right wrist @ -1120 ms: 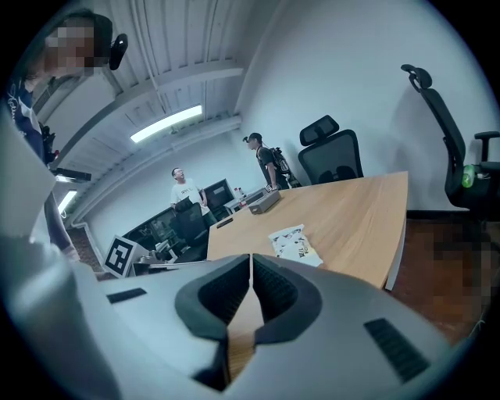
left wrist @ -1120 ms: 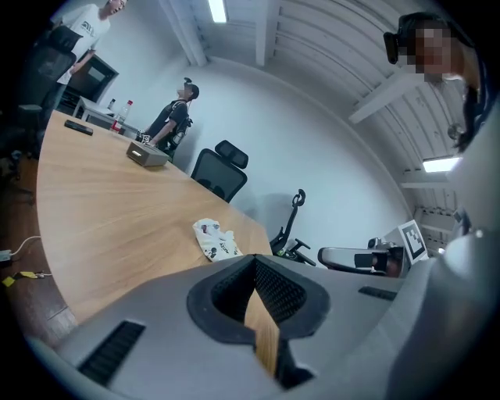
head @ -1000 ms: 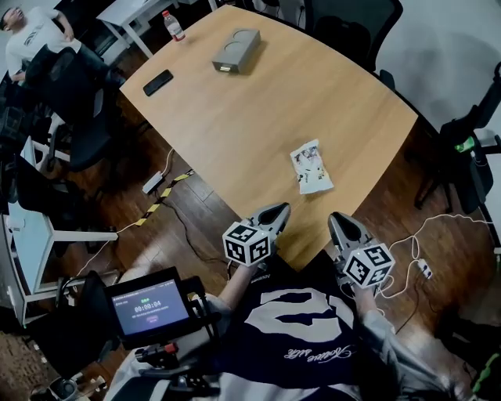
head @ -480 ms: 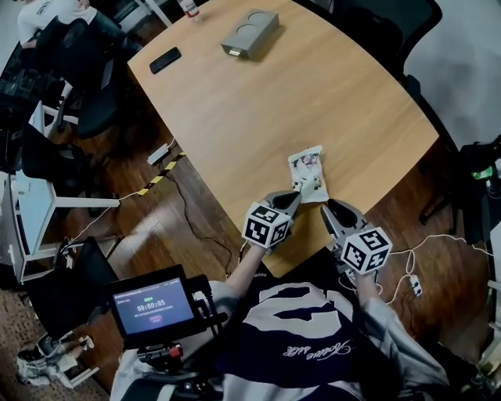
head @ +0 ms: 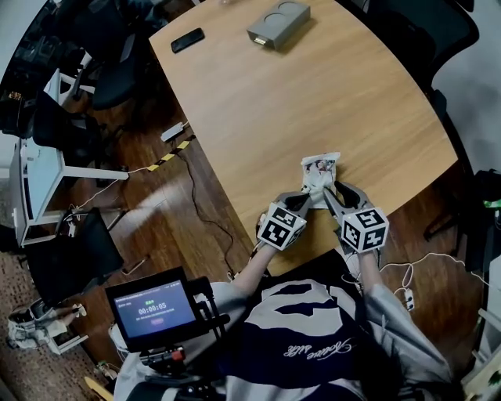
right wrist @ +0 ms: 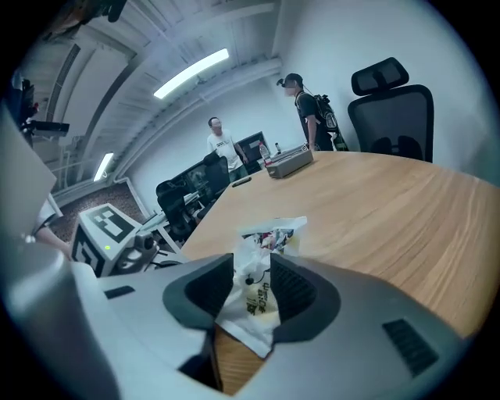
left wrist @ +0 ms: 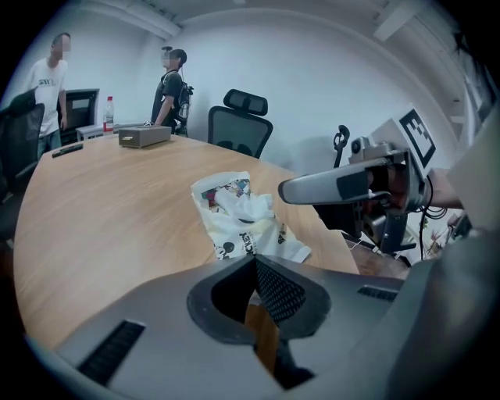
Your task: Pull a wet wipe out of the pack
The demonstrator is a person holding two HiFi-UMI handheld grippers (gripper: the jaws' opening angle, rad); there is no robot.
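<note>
Both tongs have advanced since the earlier frames, from the near edge of the counter (head: 313,102) up to the wet wipe pack (head: 319,171).

Left tongs (left wrist: 254,262): clenched, tips meeting, nothing between them. They rest just short of the pack's near end, which lies directly beyond the tips.

Right tongs (right wrist: 251,291): released, jaws standing apart and straddling the pack's near end. The white wrapper fills the gap between them. Whether the pads press on it cannot be determined.

Wet wipe pack: lies flat on the counter close to its near edge, its long axis pointing away from the person. The wrapper is white with printed cartoon figures. A crumpled white sheet (left wrist: 237,205) protrudes from its upper face.

Other items: a grey box (head: 279,23) and a black phone (head: 188,40) sit at the far end of the counter, well apart from the pack. Two persons stand beyond that end.
</note>
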